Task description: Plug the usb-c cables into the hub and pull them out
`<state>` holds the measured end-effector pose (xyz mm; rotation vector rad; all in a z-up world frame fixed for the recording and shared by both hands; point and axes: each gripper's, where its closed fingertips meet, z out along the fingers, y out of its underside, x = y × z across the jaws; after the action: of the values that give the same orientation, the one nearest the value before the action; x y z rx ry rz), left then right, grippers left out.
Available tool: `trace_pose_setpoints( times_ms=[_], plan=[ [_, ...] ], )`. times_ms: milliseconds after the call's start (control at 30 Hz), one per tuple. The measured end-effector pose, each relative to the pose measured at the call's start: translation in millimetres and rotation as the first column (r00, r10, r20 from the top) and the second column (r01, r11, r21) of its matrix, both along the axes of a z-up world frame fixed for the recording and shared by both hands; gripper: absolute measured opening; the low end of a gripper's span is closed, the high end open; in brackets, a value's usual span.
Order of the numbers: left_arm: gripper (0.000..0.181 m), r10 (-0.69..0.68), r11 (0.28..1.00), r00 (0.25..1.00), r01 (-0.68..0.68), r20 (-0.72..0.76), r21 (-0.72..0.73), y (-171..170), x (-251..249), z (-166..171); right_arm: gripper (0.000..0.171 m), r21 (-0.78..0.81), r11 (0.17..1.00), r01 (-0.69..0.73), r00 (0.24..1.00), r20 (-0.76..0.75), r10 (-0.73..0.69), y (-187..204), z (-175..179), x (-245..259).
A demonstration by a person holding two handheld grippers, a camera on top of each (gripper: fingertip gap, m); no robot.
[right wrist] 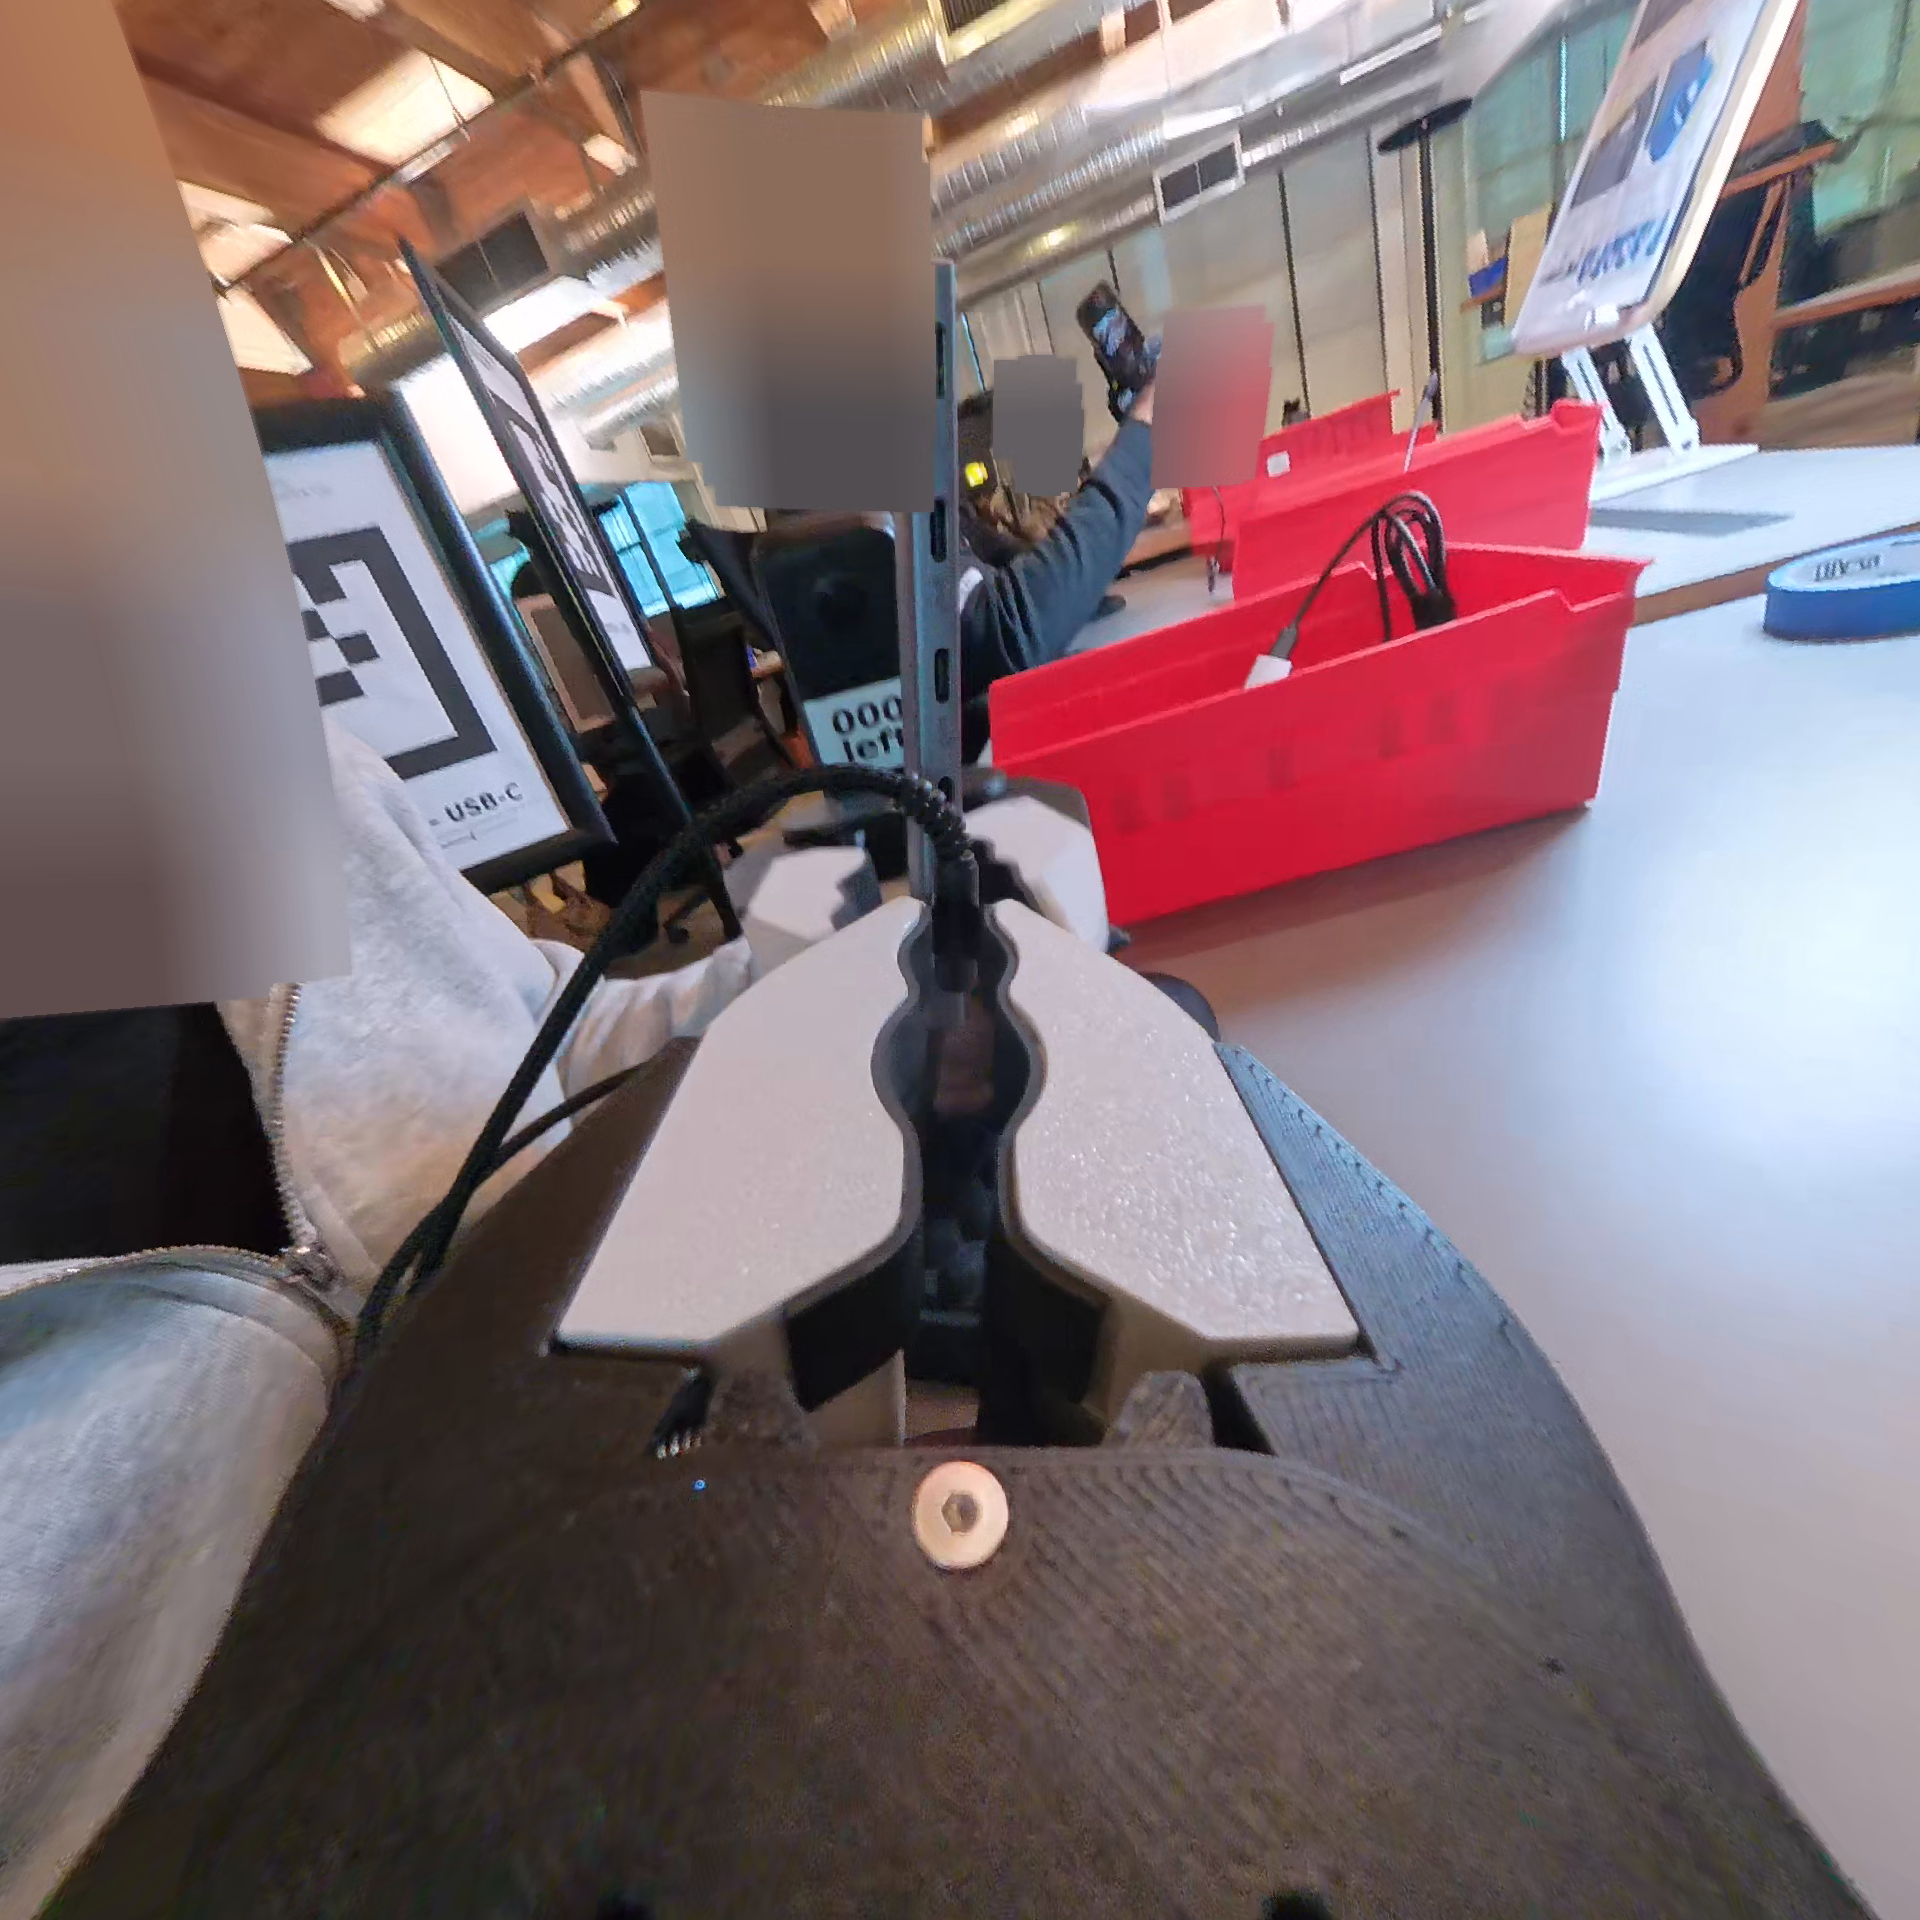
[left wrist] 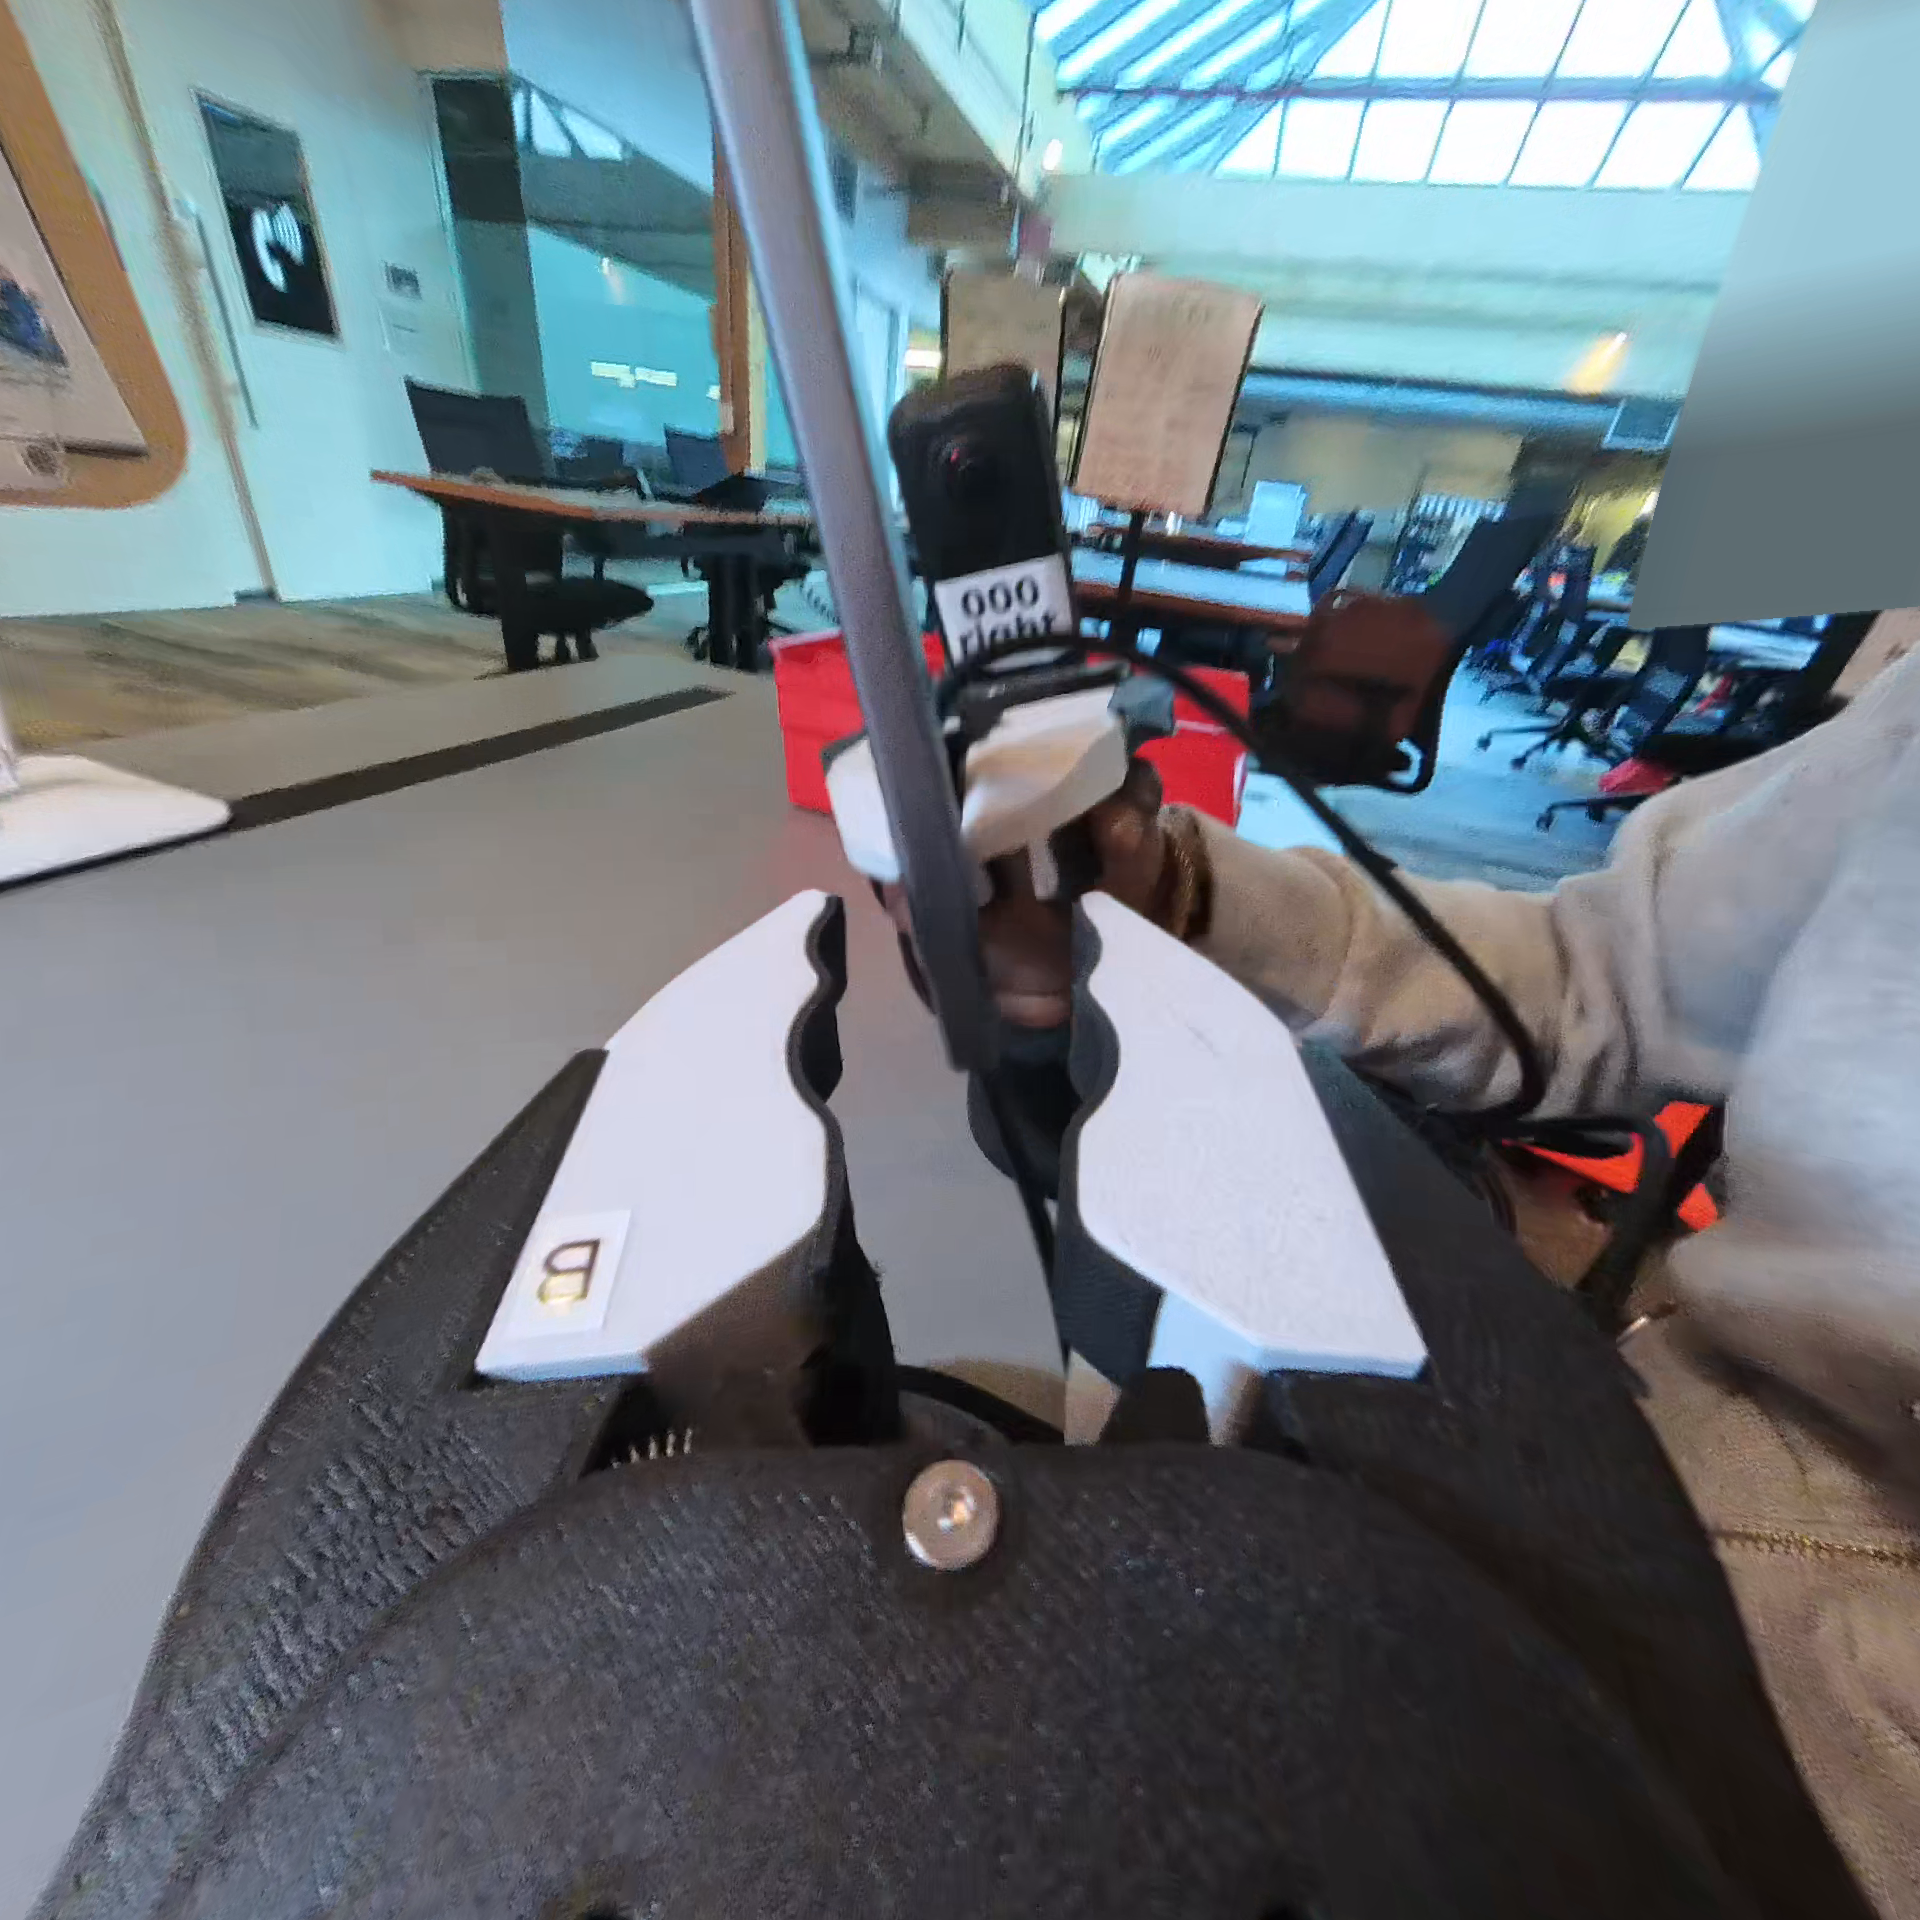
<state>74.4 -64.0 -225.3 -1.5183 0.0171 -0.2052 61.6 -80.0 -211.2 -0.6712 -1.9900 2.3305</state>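
Observation:
My left gripper [left wrist: 956, 935] holds the lower end of a long grey hub [left wrist: 831, 468], which stands upright out of its jaws. The hub's own black lead hangs down between the fingers. In the right wrist view the hub [right wrist: 928, 644] shows several ports along the edge that faces me, with the left gripper [right wrist: 914, 862] at its base. My right gripper [right wrist: 951, 920] is shut on the black plug [right wrist: 956, 935] of a braided usb-c cable [right wrist: 665, 883], close to the hub's lower edge. I cannot tell whether plug and hub touch. The right gripper [left wrist: 956, 800] also shows behind the hub.
A grey table [right wrist: 1558, 1143] lies below. A red bin [right wrist: 1351, 748] at the right holds a black cable with a white connector [right wrist: 1268, 670]; more red bins stand behind. A blue tape roll [right wrist: 1839, 597] lies far right. A framed sign [right wrist: 384, 644] stands left. The person's grey sleeve [left wrist: 1558, 935] reaches in. My two grippers' fingertips are within a few centimetres of each other.

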Motion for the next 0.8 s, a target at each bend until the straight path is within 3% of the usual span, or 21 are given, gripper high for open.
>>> trace_pose_setpoints(
  times_ms=[167, 633, 700, 800],
  plan=[
    [0.014, -0.033, 0.999, 0.992, 0.028, 0.119, 0.043, 6.5, -0.3, -3.2, 0.008, 0.049, 0.998, 0.025, 1.000, 0.004, -0.026, -1.1, -5.8, -2.5],
    [0.016, -0.033, 0.998, 0.977, 0.022, 0.212, 0.053, 5.3, -10.0, -6.0, 0.008, 0.084, 0.994, 0.064, 0.998, 0.006, -0.065, -0.2, -13.0, -8.5],
    [0.028, -0.010, 0.999, 0.971, -0.003, 0.238, 0.054, 5.1, -15.4, -6.5, 0.008, 0.077, 0.995, 0.065, 0.998, 0.009, -0.066, 1.1, -12.7, -8.8],
    [0.018, -0.038, 0.996, 0.969, 0.019, 0.246, 0.082, 2.3, -14.0, -3.6, 0.007, 0.072, 0.994, 0.078, 0.997, 0.014, -0.080, 3.2, -13.6, -11.0]
  ],
)
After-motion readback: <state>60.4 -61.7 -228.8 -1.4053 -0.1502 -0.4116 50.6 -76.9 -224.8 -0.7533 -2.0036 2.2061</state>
